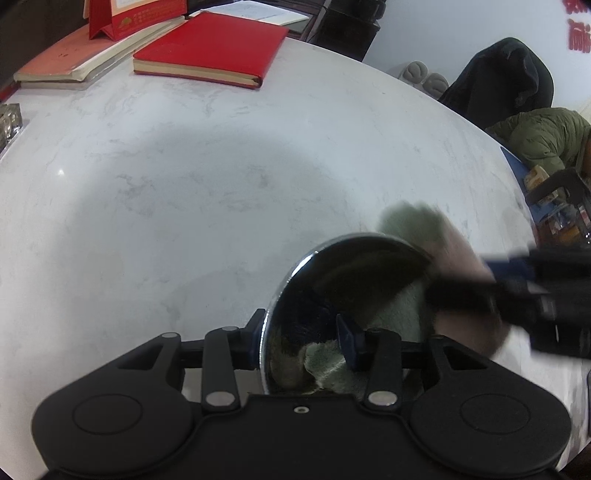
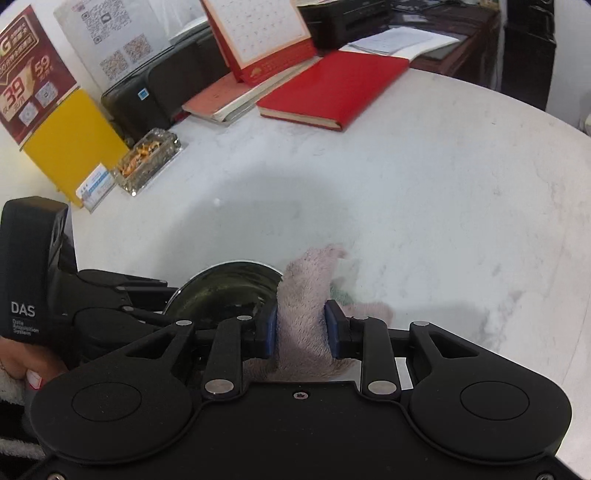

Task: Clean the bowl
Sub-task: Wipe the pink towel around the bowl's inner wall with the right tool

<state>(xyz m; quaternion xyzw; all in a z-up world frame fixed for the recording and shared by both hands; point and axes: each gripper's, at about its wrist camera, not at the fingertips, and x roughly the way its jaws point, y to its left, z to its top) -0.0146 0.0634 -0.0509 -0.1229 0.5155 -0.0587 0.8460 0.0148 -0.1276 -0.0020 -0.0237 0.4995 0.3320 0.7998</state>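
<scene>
A shiny steel bowl (image 1: 351, 266) is tilted above the white marble table (image 1: 184, 184). My left gripper (image 1: 301, 332) is shut on its wall, with one finger outside the rim and a blue pad (image 1: 347, 339) inside. A pink and green cloth (image 1: 402, 310) lies partly in the bowl and spills over its right rim. My right gripper (image 1: 480, 284) comes in blurred from the right. In the right wrist view that gripper (image 2: 301, 332) is shut on the bunched pink cloth (image 2: 303, 295), right beside the bowl (image 2: 229, 288). The left gripper (image 2: 155, 299) reaches the bowl from the left.
A red notebook (image 2: 332, 88), a pile of books with a desk calendar (image 2: 258, 33), a glass ashtray (image 2: 147, 158) and a yellow sign stand (image 2: 70, 140) line the table's far side. A dark jacket (image 1: 506, 77) and a green jacket (image 1: 539, 136) lie past the right edge.
</scene>
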